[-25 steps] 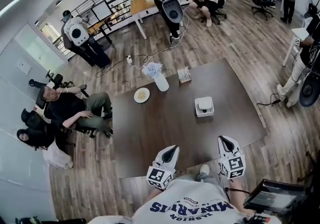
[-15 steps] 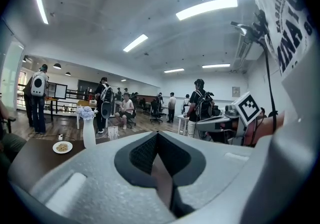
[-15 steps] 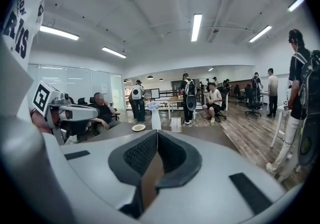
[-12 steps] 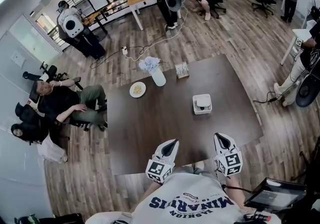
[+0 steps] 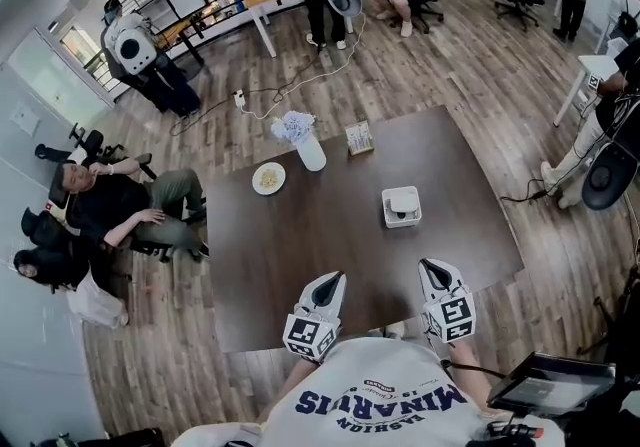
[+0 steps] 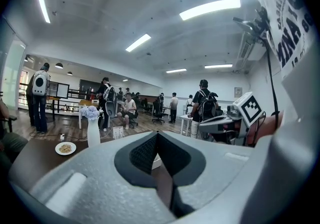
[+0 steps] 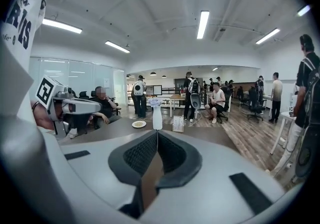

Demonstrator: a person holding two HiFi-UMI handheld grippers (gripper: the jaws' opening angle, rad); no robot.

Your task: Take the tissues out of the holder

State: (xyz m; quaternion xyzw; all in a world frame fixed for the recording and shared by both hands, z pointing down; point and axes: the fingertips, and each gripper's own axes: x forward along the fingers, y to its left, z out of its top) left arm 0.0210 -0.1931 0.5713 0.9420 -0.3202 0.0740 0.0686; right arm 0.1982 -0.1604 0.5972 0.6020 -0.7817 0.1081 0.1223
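**Both grippers shut at the near edge, holder ahead of the right one**

Nearest to the person, the left gripper (image 5: 327, 287) and the right gripper (image 5: 433, 274) hang over the near edge of the dark table (image 5: 310, 230). Each has its jaws closed together, with nothing between them. The tissue holder (image 5: 390, 219) stands further in on the table, ahead of the right gripper and a little to its left. The right gripper is therefore the nearer one. The holder looks about square, so I see no clear long axis. The tissues (image 5: 404, 201) show white on its top. The table is bare all around it. The plate (image 5: 268, 178), the vase (image 5: 310, 151) and a small card stand (image 5: 359, 138) are well apart, at the far side.
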